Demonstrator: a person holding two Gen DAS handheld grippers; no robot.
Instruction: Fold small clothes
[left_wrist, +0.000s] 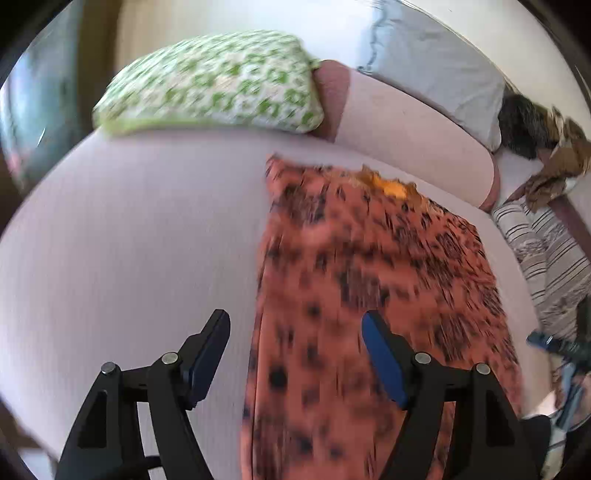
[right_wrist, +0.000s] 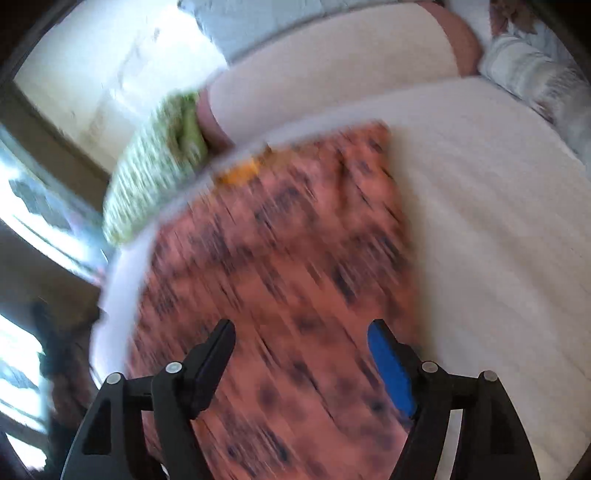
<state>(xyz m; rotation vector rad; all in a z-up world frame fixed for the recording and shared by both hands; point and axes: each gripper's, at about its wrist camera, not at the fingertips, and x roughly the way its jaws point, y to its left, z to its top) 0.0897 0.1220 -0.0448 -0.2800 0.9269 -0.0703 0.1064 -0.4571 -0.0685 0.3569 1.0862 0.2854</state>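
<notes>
Pale pink ribbed bed sheet fills both views, stretched over a mattress with a green-and-white patterned pillow at the far edge and a striped cushion off to one side. On this sheet lies the task's garment, a salmon-orange cloth with dark speckles, spread long and fairly flat, with a small yellow patch showing at its far end. The left gripper hangs above the garment's left edge with its jaws wide apart and nothing between them; one finger sits over bare sheet, the other over the cloth. The right gripper likewise stands open and empty, over the near part of the speckled cloth. Both views are smeared by motion, so fine creases cannot be read. Judging from this, the fold looks only partly made, and the risks lie in the next grasp: a claw closing at the left edge could pinch the sheet together with the cloth and drag the bedding up. Where the cloth already lies doubled, a claw may catch a single layer and pull the fold apart. If the two claws take hold unevenly, the next fold would come out skewed, and the soft mattress gives little firm backing for a clean pinch.
</notes>
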